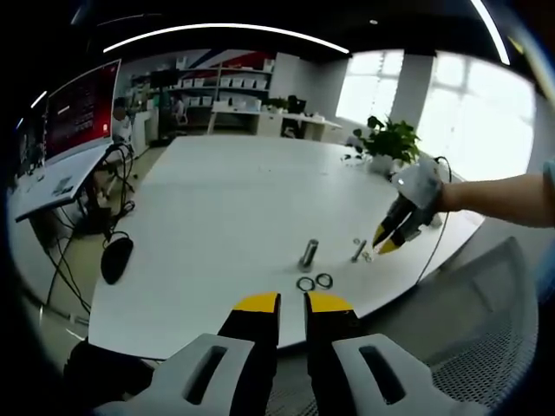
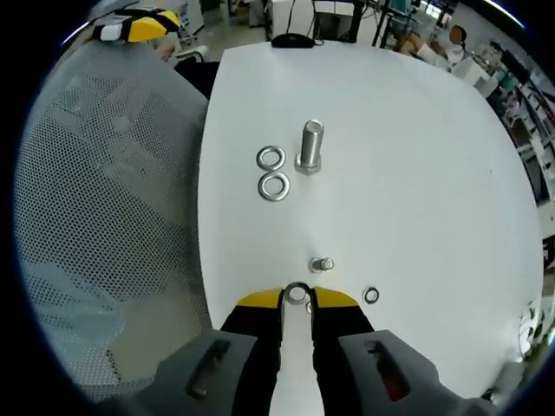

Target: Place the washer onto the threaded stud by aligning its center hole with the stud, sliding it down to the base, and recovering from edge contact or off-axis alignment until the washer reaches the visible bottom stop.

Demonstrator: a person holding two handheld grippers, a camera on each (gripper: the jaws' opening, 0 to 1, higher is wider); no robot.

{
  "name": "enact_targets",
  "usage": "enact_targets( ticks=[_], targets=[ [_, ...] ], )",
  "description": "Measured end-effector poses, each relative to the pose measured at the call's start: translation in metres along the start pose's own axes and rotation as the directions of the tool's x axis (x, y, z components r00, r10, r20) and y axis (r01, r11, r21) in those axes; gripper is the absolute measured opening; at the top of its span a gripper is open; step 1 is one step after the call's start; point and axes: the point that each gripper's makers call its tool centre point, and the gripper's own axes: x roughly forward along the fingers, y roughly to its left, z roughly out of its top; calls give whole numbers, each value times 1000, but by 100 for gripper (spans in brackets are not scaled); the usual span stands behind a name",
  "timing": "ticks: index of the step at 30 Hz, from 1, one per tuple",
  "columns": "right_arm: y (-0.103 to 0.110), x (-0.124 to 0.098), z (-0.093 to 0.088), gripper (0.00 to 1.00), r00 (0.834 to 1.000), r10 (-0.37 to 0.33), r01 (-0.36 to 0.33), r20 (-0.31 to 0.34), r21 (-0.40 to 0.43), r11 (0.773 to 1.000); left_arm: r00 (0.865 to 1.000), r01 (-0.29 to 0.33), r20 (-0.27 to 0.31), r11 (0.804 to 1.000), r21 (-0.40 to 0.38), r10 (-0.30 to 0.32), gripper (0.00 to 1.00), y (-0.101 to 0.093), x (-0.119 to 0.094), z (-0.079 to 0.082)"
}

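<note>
**What I can't make out**

From the right gripper view, my right claw (image 2: 297, 299) covers part of the washer (image 2: 297, 294) between its tips. In the left gripper view, the small parts (image 1: 362, 251) right of centre are too tiny to identify, and the table (image 1: 217, 208) is cut off lower left.

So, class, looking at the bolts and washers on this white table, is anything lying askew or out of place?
Nothing looks damaged or spilled. The large bolt stands upright with two washers flat beside it. The right tongs pinch a small washer on edge, near a small bolt and another small washer.
</note>
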Motion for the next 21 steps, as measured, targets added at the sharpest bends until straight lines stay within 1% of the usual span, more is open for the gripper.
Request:
enact_targets(
  ticks=[5,9,15,21],
  targets=[
    [-5,-8,8,12,999,-47,47,17,-24,999,1000,0,1,1000,0,0,9,0,0,0],
    [-9,-9,11,12,997,-68,69,22,-36,997,1000,-2,3,1000,0,2,9,0,0,0],
    [-14,-9,15,12,996,-84,85,28,-47,995,1000,-4,2,1000,-2,4,9,1,0,0],
    [-16,-6,17,12,996,-81,82,27,-47,995,1000,-8,5,1000,-1,8,9,1,0,1]
  ],
)
